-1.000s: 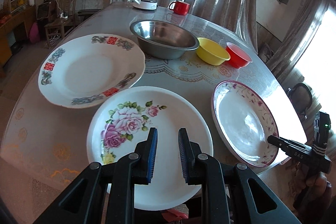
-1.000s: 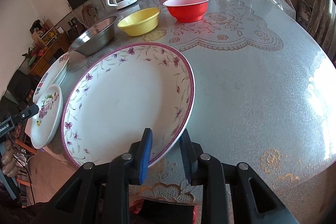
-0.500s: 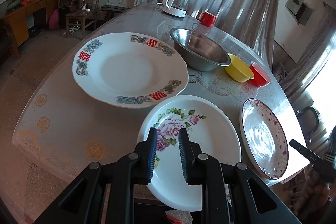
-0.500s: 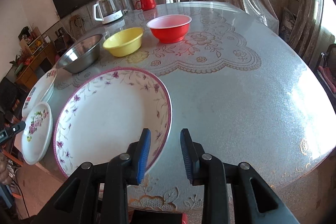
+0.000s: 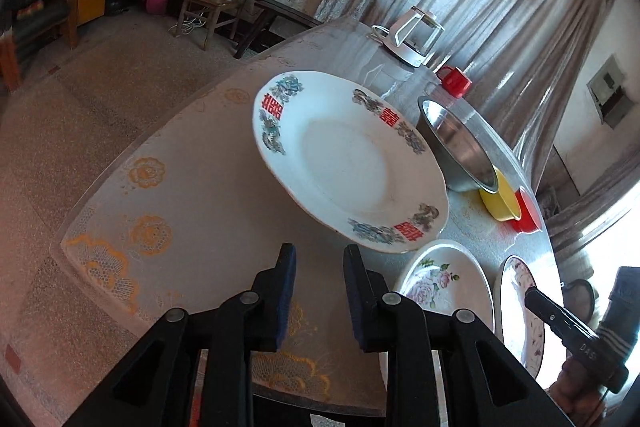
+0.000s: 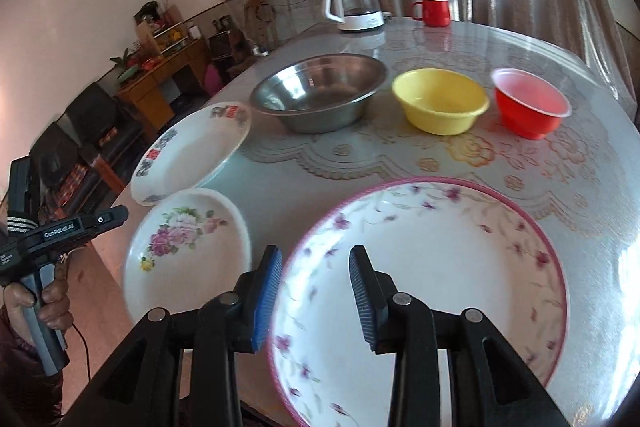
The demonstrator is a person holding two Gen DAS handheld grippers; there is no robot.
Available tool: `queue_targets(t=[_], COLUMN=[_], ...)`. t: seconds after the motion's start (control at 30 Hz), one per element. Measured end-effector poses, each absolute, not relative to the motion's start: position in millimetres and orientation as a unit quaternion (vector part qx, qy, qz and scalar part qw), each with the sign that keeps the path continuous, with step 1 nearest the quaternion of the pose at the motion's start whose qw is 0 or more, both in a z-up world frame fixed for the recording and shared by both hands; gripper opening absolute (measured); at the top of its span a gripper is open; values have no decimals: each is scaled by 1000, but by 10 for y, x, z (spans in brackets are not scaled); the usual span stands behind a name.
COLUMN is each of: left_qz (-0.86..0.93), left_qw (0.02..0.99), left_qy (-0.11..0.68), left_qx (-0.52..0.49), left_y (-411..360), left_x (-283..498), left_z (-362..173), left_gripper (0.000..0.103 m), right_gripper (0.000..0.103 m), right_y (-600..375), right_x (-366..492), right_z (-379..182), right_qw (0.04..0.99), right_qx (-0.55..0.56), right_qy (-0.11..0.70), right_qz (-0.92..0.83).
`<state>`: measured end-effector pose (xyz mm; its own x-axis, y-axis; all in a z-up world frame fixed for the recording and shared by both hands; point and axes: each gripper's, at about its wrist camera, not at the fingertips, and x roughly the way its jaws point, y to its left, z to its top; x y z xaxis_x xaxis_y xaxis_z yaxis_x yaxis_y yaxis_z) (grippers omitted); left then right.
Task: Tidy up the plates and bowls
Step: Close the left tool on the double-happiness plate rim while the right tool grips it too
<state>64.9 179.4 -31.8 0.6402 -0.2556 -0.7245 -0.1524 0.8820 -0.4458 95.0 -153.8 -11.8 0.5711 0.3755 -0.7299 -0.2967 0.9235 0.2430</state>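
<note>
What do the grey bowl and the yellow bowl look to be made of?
The grey bowl looks like stainless steel: a brushed, reflective inside with a thin rolled rim. The yellow bowl is probably plastic: opaque, evenly coloured, with a dull sheen and a thick moulded lip.

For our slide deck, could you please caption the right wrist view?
Right gripper, jaws opening, empty, above the pink-rimmed floral plate; steel bowl, yellow bowl and red bowl lined up beyond.
</note>
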Motion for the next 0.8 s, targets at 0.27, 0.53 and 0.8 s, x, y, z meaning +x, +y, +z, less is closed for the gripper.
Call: queue_targets(t=[0.27,0.53,0.8], left_qz=[-25,-16,-9], left_qw=[869,878,880], left_qy=[412,408,412], left_qx=[-274,-249,-237], left_y=[1954,1934,1932], left_x=[870,1023,1180], left_z=[-366,-400,-467], left_gripper=[29,23,23], right_gripper=[38,25,17], right_y=[-922,-588,-401], right_x=[1595,2133,2253], right_z=[-148,-407,-443], right_qw=[855,821,834], right_qx=[84,123,80], right_qy=[442,490,487], right_qz=[258,267,245])
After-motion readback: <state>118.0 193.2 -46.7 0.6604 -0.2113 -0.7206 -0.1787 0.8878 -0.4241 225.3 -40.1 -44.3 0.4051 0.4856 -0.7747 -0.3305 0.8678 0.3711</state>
